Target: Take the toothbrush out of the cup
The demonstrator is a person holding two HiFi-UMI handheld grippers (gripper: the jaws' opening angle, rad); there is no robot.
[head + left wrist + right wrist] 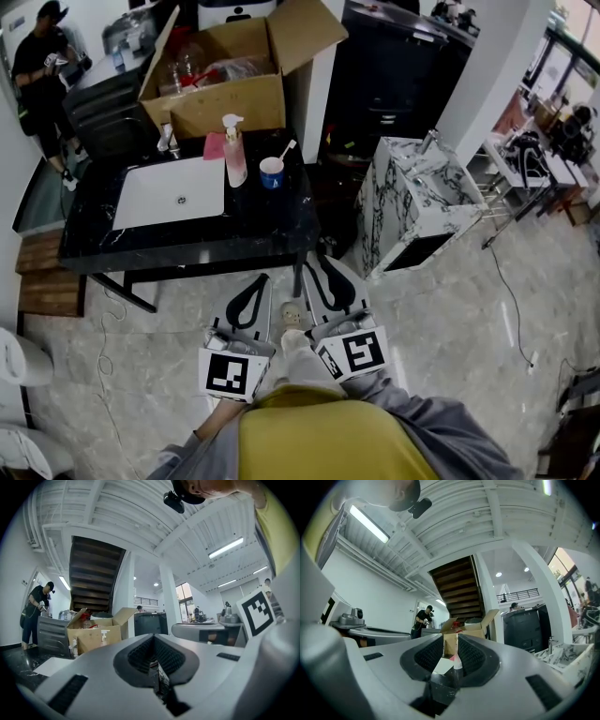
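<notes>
White toothbrush [286, 148] leans in the blue cup [272, 172] toward the back right corner of the black marble tabletop [187, 239], beside a pink pump bottle [234, 155]. Short of the front edge, over pale glossy floor [450, 309], the left gripper's [261, 279] fingers are together and the right gripper's [312, 267] fingers are apart, empty.

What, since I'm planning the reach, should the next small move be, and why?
Probably carry the right gripper forward toward the blue cup: its jaws stand open and empty, it hangs short of the counter, and the toothbrush stands in that cup beside the pump bottle.
</notes>
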